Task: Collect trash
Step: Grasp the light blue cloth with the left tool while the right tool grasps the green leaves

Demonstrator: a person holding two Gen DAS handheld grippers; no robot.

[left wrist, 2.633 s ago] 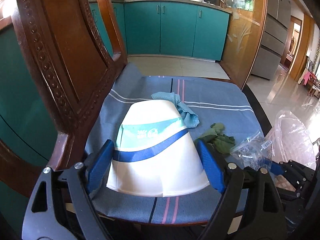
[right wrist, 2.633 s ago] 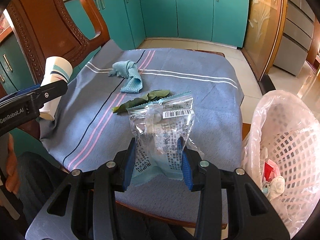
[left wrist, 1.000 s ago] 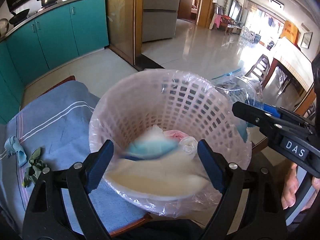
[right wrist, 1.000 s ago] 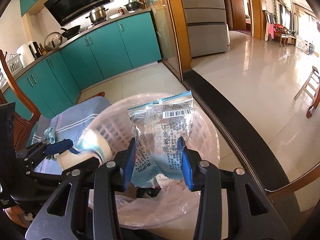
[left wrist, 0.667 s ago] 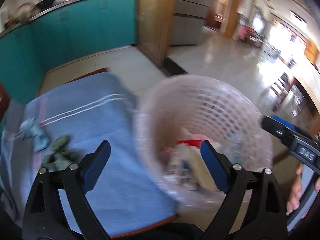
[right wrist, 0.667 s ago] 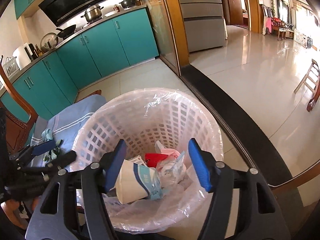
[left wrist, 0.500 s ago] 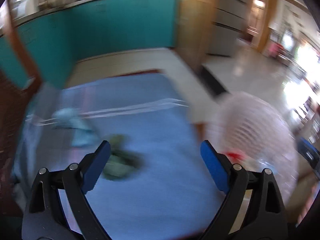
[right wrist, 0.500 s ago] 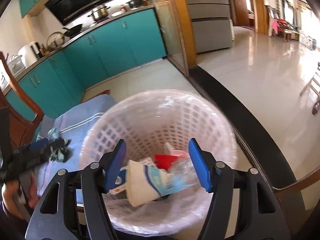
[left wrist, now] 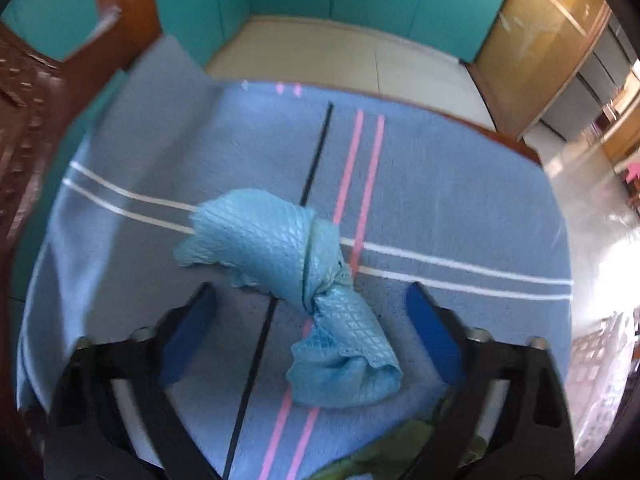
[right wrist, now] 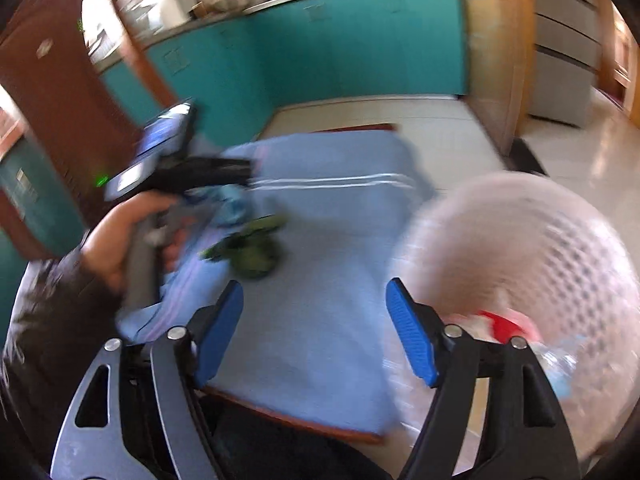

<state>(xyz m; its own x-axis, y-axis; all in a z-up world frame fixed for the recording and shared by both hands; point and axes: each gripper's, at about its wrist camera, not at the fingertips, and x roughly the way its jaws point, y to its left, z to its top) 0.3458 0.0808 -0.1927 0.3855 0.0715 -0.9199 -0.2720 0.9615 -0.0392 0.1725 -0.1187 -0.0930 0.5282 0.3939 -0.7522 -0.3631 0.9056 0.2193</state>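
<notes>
Blue-padded, my left tongs (left wrist: 310, 330) stand wide and are narrowing over the crumpled teal cloth (left wrist: 298, 276), which lies at the centre of the left wrist view, its lower end between the pads and untouched by either. Olive-green leaves (left wrist: 404, 452) lie at the bottom edge, just beside the cloth, all on the striped blue seat cover (left wrist: 440, 184). My right tongs (right wrist: 314, 330) are spreading with nothing between them, only bare cover beyond. In that blurred view my left hand (right wrist: 120, 232) grips its tool at centre left; the lined white basket (right wrist: 540, 248) fills the lower right, holding what looks like red and clear wrappers. Teal cabinets (right wrist: 340, 44) run along the top.
</notes>
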